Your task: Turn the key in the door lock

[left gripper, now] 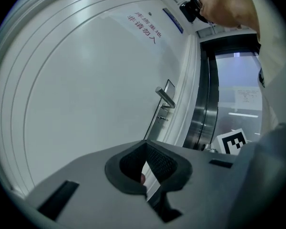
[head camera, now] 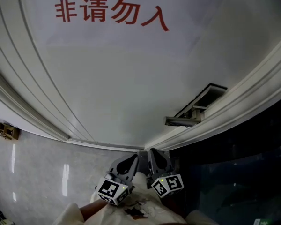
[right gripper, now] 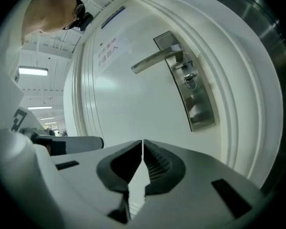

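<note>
Right gripper (right gripper: 142,143) and left gripper (left gripper: 145,146) — jaws together — sit short of the key (right gripper: 190,82); turning not yet begun.

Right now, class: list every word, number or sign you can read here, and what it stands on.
"非请勿入": red characters on the white door.
Second red line beside it: too small to read.
Blue plate near the door's top: too small.
Paper notice right of the door: blurred.
Marker cubes: patterns only, no letters.
</note>
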A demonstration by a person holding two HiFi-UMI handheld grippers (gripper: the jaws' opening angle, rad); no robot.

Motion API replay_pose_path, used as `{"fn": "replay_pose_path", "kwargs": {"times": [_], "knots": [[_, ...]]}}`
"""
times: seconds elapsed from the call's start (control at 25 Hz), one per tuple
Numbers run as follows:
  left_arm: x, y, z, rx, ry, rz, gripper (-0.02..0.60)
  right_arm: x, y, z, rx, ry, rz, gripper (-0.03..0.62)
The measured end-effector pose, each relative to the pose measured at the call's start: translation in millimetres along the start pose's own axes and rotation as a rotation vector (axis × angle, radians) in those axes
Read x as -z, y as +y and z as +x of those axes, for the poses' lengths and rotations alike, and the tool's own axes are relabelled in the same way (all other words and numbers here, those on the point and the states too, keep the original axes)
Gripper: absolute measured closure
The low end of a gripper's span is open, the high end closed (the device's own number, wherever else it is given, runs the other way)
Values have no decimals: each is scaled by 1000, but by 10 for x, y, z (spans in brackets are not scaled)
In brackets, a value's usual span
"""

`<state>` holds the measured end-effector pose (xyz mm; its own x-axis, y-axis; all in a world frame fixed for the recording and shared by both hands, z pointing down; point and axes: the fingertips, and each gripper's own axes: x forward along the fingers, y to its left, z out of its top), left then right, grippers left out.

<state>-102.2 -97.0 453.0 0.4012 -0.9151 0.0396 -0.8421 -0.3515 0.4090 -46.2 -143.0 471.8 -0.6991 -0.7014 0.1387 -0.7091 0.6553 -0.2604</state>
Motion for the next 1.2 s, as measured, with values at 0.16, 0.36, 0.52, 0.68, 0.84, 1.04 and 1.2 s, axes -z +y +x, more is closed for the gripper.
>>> {"fn": "replay_pose_path", "kwargs": {"times": [0.16,0.36,0.52,0.68,0.84,1.04,1.2], "knots": [[15,-85,-167,-64,-9,16,577,-5,75,-135,-57,-4,29,577],[-40,-535,-212,-86,-46,2,577,-49,33,-560,-85,-18,72,577],[202,-1007,-131,-50,-11,14,577,16,-128,-974,-67,-32,88,577],[388,-1529,-252,-8,63,85,577,35,-265,-1441,-10,-71,68,577],[627,-1716,-390,-59,80,46,577,12,-317,-1678,-10,-85,27,579],[691,-1857,-462,-41,101,94,577,13,-323,-1920,21,-106,-12,579],[517,-1912,-539,-36,66,137,577,196,-381,-2000,58,-58,-3,579]]}}
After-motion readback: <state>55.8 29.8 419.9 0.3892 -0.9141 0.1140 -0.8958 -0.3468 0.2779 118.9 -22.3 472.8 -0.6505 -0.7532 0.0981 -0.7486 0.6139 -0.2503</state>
